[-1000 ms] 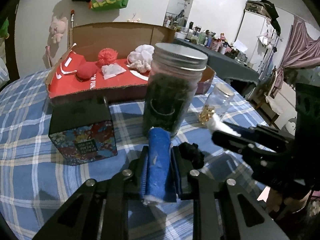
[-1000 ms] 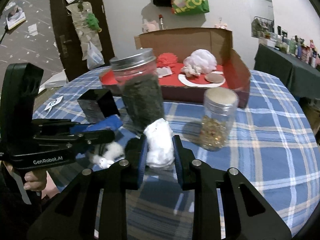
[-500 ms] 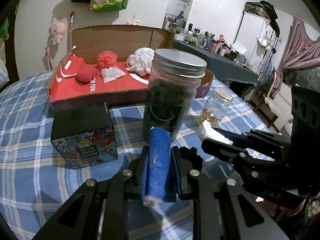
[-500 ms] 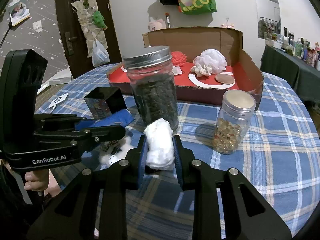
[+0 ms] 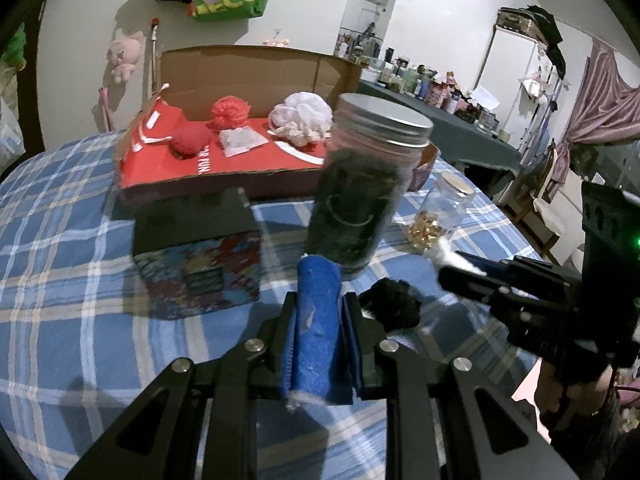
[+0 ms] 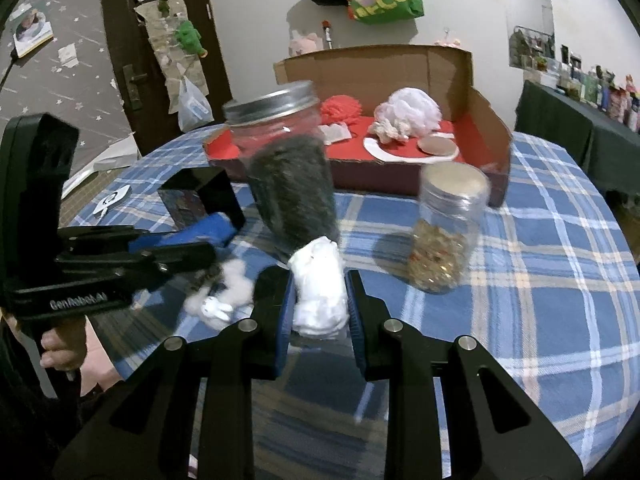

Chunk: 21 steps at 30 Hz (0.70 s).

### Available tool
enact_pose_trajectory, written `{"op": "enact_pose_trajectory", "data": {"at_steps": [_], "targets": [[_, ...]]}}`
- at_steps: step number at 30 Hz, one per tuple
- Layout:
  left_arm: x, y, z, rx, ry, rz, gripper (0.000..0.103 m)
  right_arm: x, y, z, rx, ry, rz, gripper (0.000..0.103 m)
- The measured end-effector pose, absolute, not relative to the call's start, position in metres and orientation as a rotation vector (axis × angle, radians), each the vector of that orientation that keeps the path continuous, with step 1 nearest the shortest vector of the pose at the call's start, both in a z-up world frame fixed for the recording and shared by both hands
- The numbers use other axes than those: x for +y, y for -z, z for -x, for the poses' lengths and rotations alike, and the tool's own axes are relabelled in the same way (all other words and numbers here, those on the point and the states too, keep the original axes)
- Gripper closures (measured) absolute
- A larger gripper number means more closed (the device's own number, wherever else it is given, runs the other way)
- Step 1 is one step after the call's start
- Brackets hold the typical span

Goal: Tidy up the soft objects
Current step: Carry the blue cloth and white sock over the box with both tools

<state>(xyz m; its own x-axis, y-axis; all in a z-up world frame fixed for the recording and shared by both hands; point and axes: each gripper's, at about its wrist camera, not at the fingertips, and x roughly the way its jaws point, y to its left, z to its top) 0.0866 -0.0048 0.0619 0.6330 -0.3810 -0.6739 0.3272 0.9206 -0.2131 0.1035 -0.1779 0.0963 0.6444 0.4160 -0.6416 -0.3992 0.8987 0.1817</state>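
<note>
My left gripper (image 5: 320, 300) is shut on a rolled blue cloth (image 5: 318, 332), held just above the checked tablecloth in front of a tall jar of dark stuff (image 5: 360, 200). A black fuzzy item (image 5: 394, 306) lies right beside its right finger. My right gripper (image 6: 320, 280) is shut on a white soft wad (image 6: 320, 292). In the right wrist view the left gripper (image 6: 200, 254) with the blue cloth (image 6: 188, 232) reaches in from the left. A small white plush (image 6: 224, 296) lies between the two grippers.
At the back stands a cardboard box (image 5: 256, 68) with a red floor, holding a red pompom (image 5: 230, 112), a red ball (image 5: 190, 140) and a white bath puff (image 5: 302, 120). A black box (image 5: 196, 248) and a small jar of gold bits (image 6: 446, 236) flank the tall jar.
Both grippers have drifted only slightly over the table and each keeps its hold. Nothing was let go or picked up.
</note>
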Motion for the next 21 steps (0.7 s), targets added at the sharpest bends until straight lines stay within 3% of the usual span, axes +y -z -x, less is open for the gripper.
{"op": "enact_pose_trajectory", "data": {"at_steps": [21], "targets": [[0.087,-0.058,-0.079,0.778,0.251,0.072,0.08,-0.246,-0.089,-0.108,0.792,-0.356,-0.064,0.079]]}}
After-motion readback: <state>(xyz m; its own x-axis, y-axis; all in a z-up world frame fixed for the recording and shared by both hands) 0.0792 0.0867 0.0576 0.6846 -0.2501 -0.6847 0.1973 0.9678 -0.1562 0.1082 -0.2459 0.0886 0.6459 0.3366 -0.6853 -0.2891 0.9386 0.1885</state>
